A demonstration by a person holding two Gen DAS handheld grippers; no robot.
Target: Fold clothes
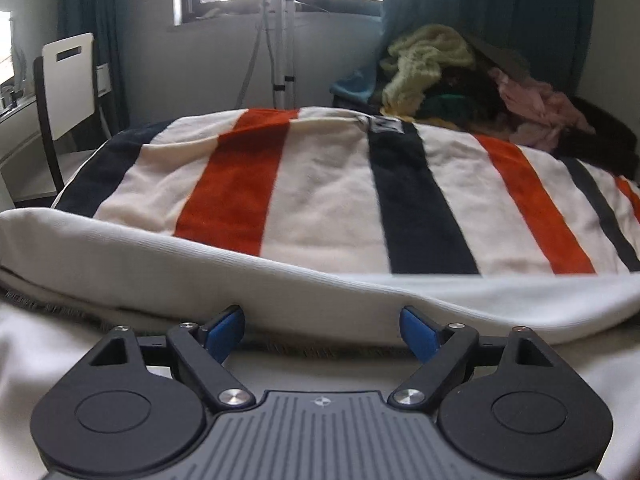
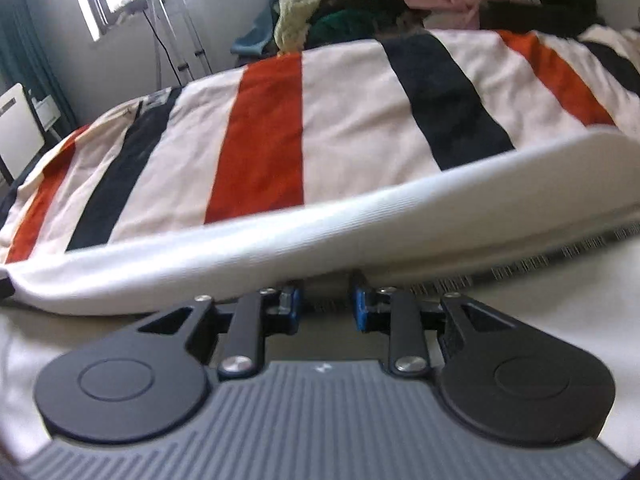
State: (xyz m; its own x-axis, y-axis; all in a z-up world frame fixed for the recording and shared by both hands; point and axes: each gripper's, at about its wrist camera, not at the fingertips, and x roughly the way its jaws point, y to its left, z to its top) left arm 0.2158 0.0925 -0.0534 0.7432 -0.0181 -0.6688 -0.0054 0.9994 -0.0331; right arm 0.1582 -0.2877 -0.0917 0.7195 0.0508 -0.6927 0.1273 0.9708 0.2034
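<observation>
From the left wrist camera, we see our left hand-held gripper (image 1: 322,334) with its blue pads (image 1: 224,332) spread wide apart and nothing between them. Just ahead of the pads runs the rolled, ribbed edge of a white garment (image 1: 320,292), which lies across the near side of a bed covered by a striped blanket (image 1: 320,184) in cream, orange and navy. At the far end of the bed sits a pile of unfolded clothes (image 1: 460,80), yellow-green and pink among them, and a white chair (image 1: 68,84) stands at the left by the window.

From the right wrist camera, our right hand-held gripper (image 2: 324,300) has its jaws only a little apart; whether they pinch any cloth we cannot tell, since the tips sit right under the same white garment's (image 2: 280,232) thick edge. The garment's fold runs from lower left to upper right over the striped blanket (image 2: 260,128), with the clothes pile (image 2: 320,4) beyond.

We judge the white garment to be soft, light and limp, a ribbed knit that will sag and stretch between two grips. It should not slip much on the rubbery pads. The best hold looks to be the doubled edge itself, one gripper toward each end, so the cloth lifts evenly.
</observation>
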